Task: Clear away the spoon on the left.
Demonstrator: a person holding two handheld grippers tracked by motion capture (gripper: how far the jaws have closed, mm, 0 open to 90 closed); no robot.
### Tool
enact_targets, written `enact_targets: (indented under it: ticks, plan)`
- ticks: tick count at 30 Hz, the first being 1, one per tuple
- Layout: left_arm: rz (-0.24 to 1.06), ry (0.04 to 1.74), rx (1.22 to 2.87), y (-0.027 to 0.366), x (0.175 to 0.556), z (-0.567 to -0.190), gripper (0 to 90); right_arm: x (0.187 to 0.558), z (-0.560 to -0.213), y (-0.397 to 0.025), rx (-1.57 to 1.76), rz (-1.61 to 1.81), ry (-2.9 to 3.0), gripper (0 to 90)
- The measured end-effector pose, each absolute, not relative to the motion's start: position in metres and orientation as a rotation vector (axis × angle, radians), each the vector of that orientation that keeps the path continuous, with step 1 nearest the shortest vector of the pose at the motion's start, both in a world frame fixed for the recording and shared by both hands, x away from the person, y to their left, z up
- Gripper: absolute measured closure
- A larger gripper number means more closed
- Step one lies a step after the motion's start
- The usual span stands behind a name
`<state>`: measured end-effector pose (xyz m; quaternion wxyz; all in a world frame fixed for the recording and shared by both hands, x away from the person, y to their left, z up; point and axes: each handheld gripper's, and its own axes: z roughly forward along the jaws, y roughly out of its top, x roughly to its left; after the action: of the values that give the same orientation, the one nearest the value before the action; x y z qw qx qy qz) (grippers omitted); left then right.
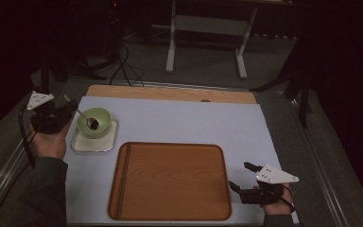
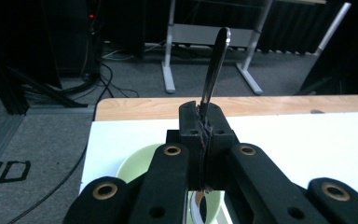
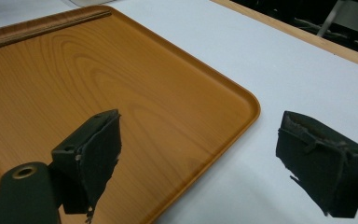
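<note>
High view: the left gripper [image 1: 70,109] holds a spoon [image 1: 87,118] dipped in the green bowl [image 1: 94,122] on a small metal tray [image 1: 94,143]. Left gripper view: jaws clamp the spoon handle [image 2: 214,70]. Right gripper view: right gripper [image 3: 200,154] gapes over the wooden tray [image 3: 98,70] corner

We are seeing a metal spoon [image 2: 214,65] standing clamped between the shut jaws of the left gripper [image 2: 203,122], its slim shiny handle rising up and tilting slightly to one side in the left gripper view. In the high view the spoon [image 1: 86,118] is slanting down into a pale green bowl [image 1: 94,122], its dark rounded end lying at the bowl's middle. The bowl is sitting upright on a small square metal tray [image 1: 94,144] near the table's left edge.
</note>
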<state>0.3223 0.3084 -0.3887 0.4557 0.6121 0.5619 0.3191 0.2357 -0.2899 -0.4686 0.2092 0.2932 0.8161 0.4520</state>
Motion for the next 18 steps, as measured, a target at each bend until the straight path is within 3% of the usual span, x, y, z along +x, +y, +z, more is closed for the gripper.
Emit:
enact_targets:
  ticks: [18]
  plan:
    - [0.689, 1.267, 1.657, 0.282, 0.308, -0.372, 89.4, 0.236, -0.469, -0.29, 0.819, 1.261, 2.272, 13.5]
